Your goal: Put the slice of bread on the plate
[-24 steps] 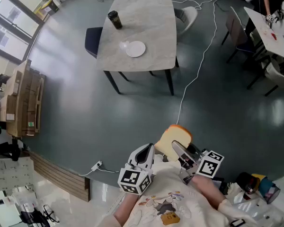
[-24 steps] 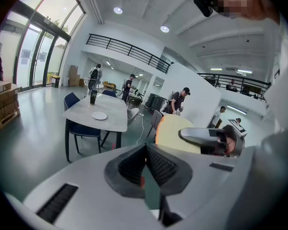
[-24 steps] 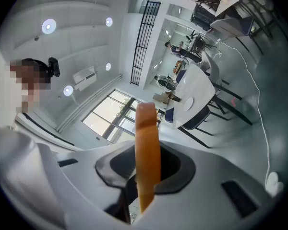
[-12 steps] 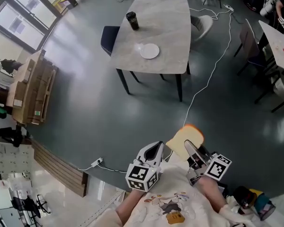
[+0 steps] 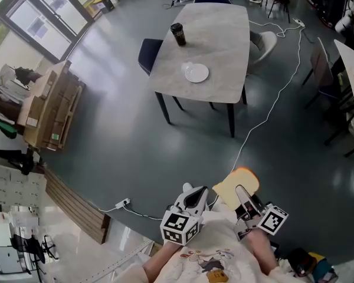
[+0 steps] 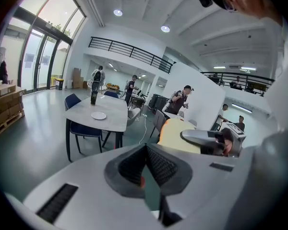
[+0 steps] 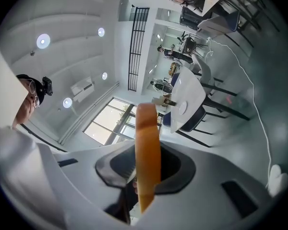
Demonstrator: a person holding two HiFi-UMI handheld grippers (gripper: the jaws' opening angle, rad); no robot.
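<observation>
A white plate (image 5: 196,72) lies on the grey marble table (image 5: 224,40) far ahead, next to a black cup (image 5: 177,34). The slice of bread (image 5: 237,184), pale with an orange crust, stands on edge in my right gripper (image 5: 243,198), which is shut on it close to the body. In the right gripper view the bread (image 7: 147,143) runs edge-on between the pads, and the plate (image 7: 183,107) shows small beyond it. My left gripper (image 5: 194,198) is beside the right one, shut and empty. The left gripper view shows its jaws (image 6: 146,150) meeting, the plate (image 6: 98,115) and the bread (image 6: 175,133).
Dark blue chairs (image 5: 148,55) and a white chair (image 5: 264,40) stand round the table. A white cable (image 5: 265,117) snakes over the grey floor toward me. Stacked cardboard boxes (image 5: 50,108) are at the left, other tables (image 5: 351,52) at the right. People (image 6: 181,99) stand in the background.
The table with the plate has drawn nearer and shifted right in the head view. Both grippers keep their pose, the bread still held in the right one.
</observation>
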